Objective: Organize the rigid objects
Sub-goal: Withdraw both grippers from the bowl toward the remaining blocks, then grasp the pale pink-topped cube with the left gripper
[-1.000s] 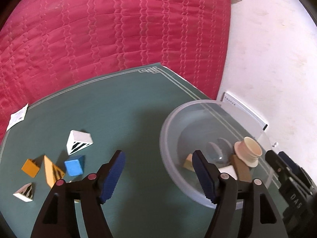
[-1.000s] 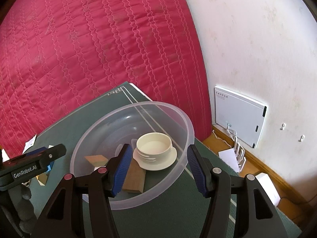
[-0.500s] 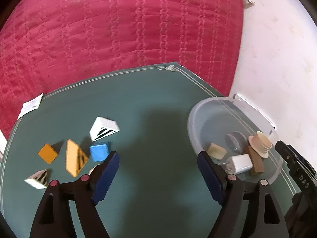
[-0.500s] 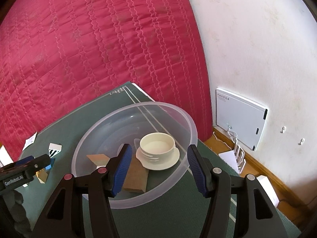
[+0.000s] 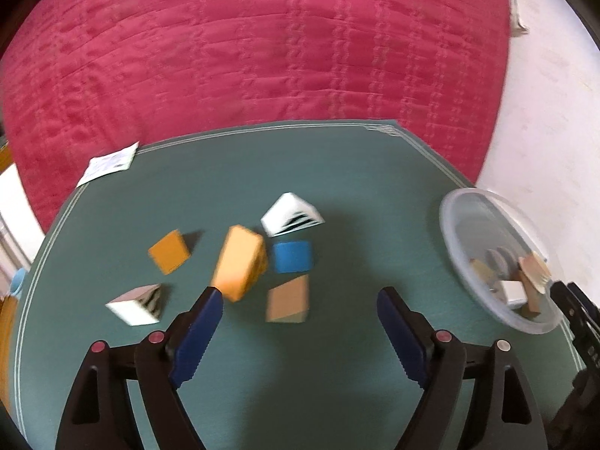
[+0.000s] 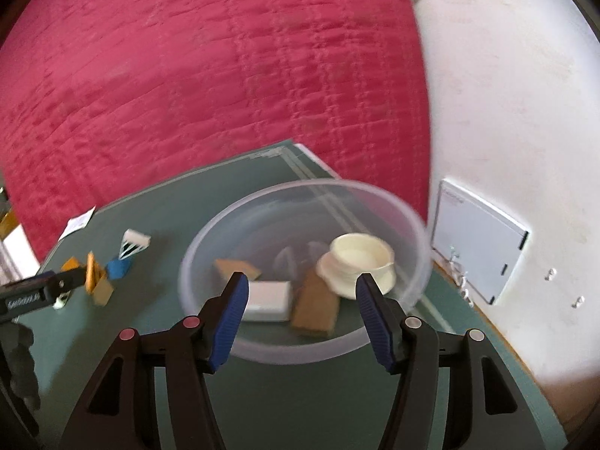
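Note:
Several blocks lie on the green table point(image 5: 337, 375): a big orange block point(image 5: 240, 262), a blue cube point(image 5: 292, 257), a white striped wedge point(image 5: 290, 213), a small orange cube point(image 5: 168, 251), a second striped wedge point(image 5: 137, 303) and a tan wedge point(image 5: 287, 300). My left gripper point(image 5: 300, 296) hovers just before them, its jaws opening and gripping nothing. The clear bowl point(image 6: 285, 187) holds a cream cup point(image 6: 360, 257), a white block point(image 6: 268, 296), a brown block point(image 6: 315, 305) and a tan block point(image 6: 236, 268). My right gripper point(image 6: 303, 281) stands open at the bowl's near rim.
A red quilted cover point(image 5: 262, 56) rises behind the table's far edge. A paper slip point(image 5: 108, 161) lies at the far left corner. A white box point(image 6: 480, 255) hangs on the wall to the right. The bowl point(image 5: 450, 217) sits near the table's right edge.
My left gripper has swung left, from over the bowl to the loose blocks, and its jaws have spread wider. The right gripper has shifted a little; the white block now shows in the bowl.

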